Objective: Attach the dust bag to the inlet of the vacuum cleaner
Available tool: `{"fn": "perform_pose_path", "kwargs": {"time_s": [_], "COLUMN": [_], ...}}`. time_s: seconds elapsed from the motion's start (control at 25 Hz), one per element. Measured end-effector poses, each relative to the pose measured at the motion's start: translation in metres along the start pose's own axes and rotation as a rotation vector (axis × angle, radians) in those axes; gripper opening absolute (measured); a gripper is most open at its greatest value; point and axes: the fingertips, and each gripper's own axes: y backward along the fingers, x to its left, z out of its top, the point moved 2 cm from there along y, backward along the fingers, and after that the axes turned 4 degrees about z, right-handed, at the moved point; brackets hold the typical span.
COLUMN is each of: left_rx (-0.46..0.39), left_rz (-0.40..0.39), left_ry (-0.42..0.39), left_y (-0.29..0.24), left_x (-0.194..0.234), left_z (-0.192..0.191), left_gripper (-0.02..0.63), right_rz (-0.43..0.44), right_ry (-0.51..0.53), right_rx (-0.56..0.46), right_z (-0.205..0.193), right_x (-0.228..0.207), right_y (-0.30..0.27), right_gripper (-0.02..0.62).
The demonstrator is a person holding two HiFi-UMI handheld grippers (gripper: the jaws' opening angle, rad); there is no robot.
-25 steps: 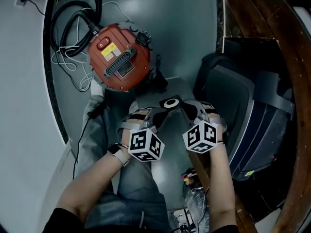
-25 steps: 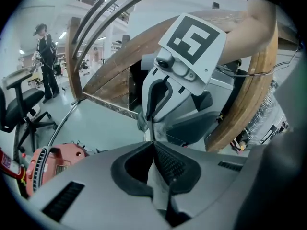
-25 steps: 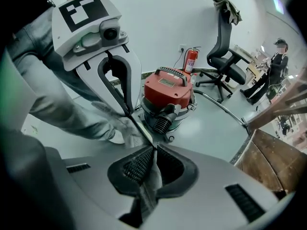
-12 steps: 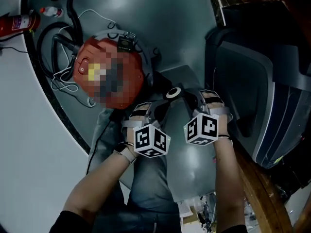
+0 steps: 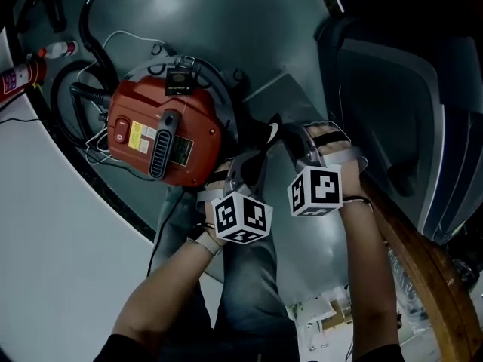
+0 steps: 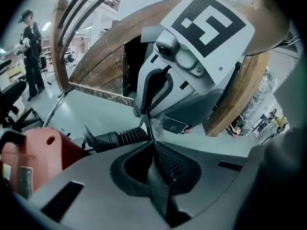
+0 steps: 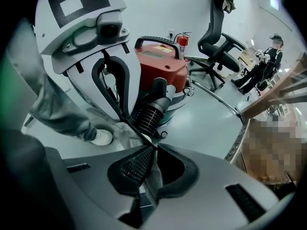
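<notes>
Head view: red vacuum (image 5: 162, 138) on the grey floor (image 5: 249, 36), left of centre, black hose (image 5: 83, 96) looping off its far side. Just right of it, the bag (image 5: 273, 133), known by a white ring on its dark collar, held between both tools. Left gripper (image 5: 253, 164) at the collar's near-left edge, right gripper (image 5: 298, 145) at its right edge, marker cubes (image 5: 241, 217) turned toward the camera. Below them a pale grey sheet, probably the bag's body, though hard to tell from the floor here. No sight of the jaws from this angle.

Left gripper view: left gripper (image 6: 153, 145) pressed together on a thin edge of the bag (image 6: 157, 122), seen edge-on. Filling the top, the right gripper's body and cube. Low at left, a ribbed tube (image 6: 120, 139) lying beside the vacuum's red shell (image 6: 33, 152), apart from the bag. Shown here and not from the head: a person (image 6: 31, 47) standing far off past a curved wooden rail (image 6: 96, 56).

Right gripper view: right gripper (image 7: 154, 147) likewise closed on the bag (image 7: 130, 134), a strip of it running down between the pads. Beyond, the vacuum (image 7: 160, 63) upright with handle on top, ribbed tube (image 7: 152, 110) in front of it, pointing toward the jaws. Found in this view alone: a white shoe (image 7: 100, 137) and an office chair (image 7: 216, 37).
</notes>
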Motion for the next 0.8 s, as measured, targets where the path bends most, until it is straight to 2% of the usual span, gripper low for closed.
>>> {"fn": "perform_pose_path", "kwargs": {"time_s": [0.24,0.48,0.64,0.8], "left_rx": [-0.011,-0.017,0.005,0.006], "left_rz": [0.002,0.038,0.040,0.021], "left_ry": [0.068,0.137,0.229,0.218], "left_y": [0.010,0.018,0.009,0.001], "left_x": [0.001,0.007,0.011,0.010], "left_z": [-0.015,-0.017,-0.019,-0.016], "left_gripper": [0.020,0.020,0.020,0.021], "right_rz": [0.004,-0.001,0.020,0.041], "right_ry": [0.058,0.091,0.083,0.099], "right_rx": [-0.039,-0.050,-0.036,-0.031], "right_z": [0.020,0.030,0.032,0.032], "right_x": [0.006,0.004,-0.002,-0.009], "right_y": [0.001,0.005,-0.004,-0.009], "right_gripper": [0.040,0.040,0.040,0.040]}}
